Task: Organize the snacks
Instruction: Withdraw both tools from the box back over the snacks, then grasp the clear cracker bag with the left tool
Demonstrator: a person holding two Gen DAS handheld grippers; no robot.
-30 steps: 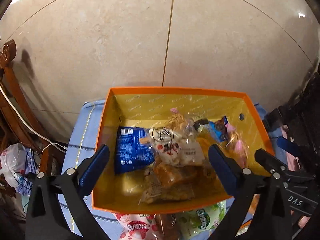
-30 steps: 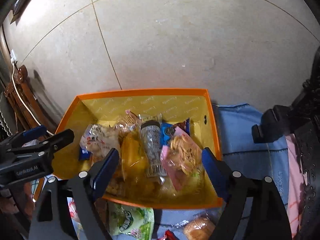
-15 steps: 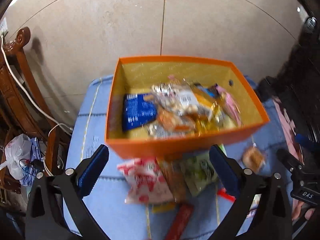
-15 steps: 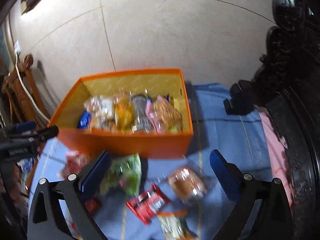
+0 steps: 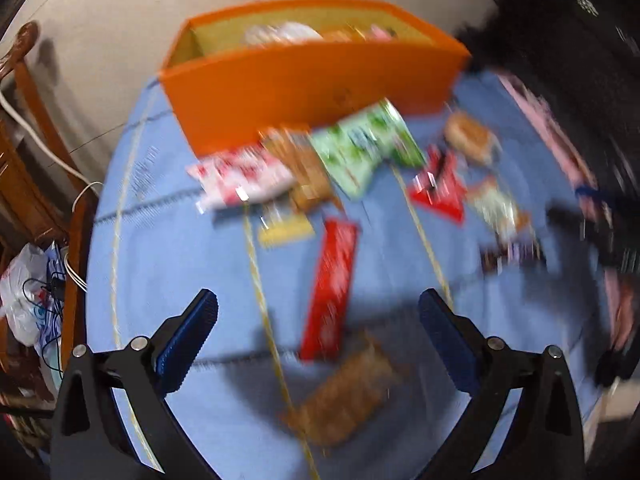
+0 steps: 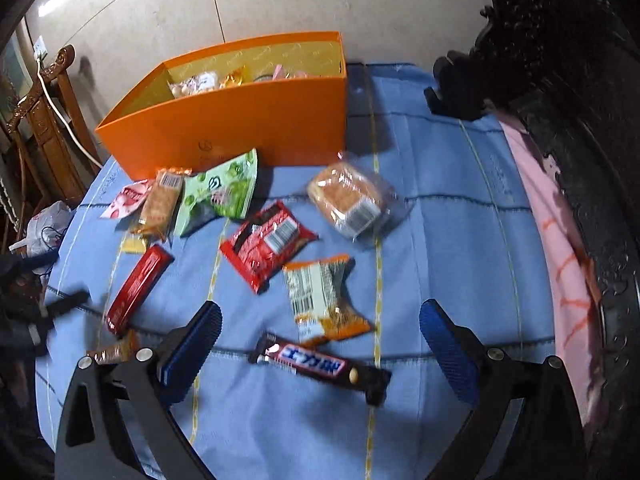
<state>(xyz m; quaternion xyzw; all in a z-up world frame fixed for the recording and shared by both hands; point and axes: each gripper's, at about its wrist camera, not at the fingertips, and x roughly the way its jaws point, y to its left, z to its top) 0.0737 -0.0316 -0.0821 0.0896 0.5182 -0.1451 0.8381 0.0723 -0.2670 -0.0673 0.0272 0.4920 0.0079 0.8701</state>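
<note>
An orange box (image 6: 256,120) holding several snack packs stands at the far side of the blue cloth (image 6: 452,216); it also shows, blurred, in the left wrist view (image 5: 312,84). Loose snacks lie in front of it: a green pack (image 6: 220,192), a bread roll in clear wrap (image 6: 348,200), a red pack (image 6: 266,244), an orange-edged pack (image 6: 324,296), a dark chocolate bar (image 6: 320,364) and a long red bar (image 6: 138,286). My right gripper (image 6: 320,340) is open and empty above the chocolate bar. My left gripper (image 5: 318,332) is open and empty over the long red bar (image 5: 332,288) and a brown pack (image 5: 344,392).
A wooden chair (image 6: 48,120) with a white cable stands at the left. Dark carved furniture (image 6: 560,80) and a pink cloth (image 6: 560,248) line the right side. A white plastic bag (image 5: 24,292) lies below the table's left edge. A tiled wall (image 6: 280,0) is behind the box.
Both grippers have pulled back from over the box toward the near side of the cloth. The loose snacks in front of the box have come into view. Both stay open.
</note>
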